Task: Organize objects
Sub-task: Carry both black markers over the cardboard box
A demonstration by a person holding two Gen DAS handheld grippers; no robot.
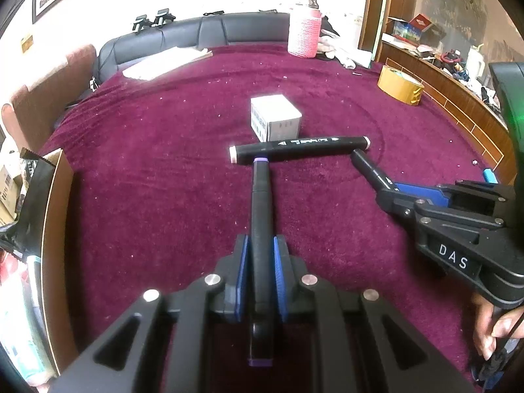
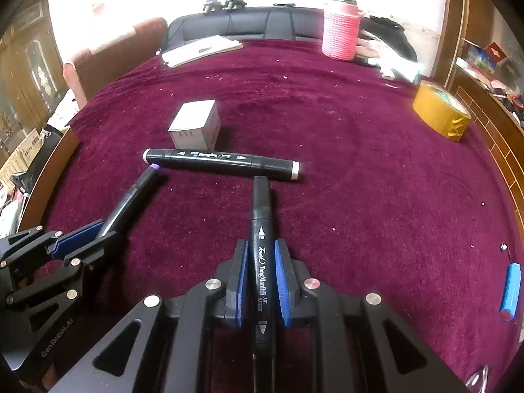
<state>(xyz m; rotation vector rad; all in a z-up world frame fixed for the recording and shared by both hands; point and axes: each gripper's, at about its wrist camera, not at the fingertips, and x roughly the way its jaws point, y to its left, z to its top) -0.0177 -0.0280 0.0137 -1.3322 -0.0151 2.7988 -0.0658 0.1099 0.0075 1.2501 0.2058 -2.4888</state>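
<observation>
Holding two markers over my maroon velvet tablecloth [image 1: 147, 170].

Left wrist view: my left gripper [image 1: 261, 245] clamped on black purple-capped marker [image 1: 260, 203], tip meeting black white-capped marker [image 1: 299, 149] lying crosswise in front of small white box [image 1: 275, 116]. Right gripper [image 1: 389, 193] at right, clamped on second marker.

Right wrist view: my right gripper [image 2: 261, 249] closed on black art marker with white lettering [image 2: 261, 245], tip just beside crosswise marker. Yellow tape roll [image 2: 442, 111], blue cylinder [image 2: 511, 290] well apart at right.

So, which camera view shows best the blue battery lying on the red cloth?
The right wrist view: the blue battery lies whole at the right, its red end visible. The left wrist view shows only a small blue bit behind the right gripper.
</observation>
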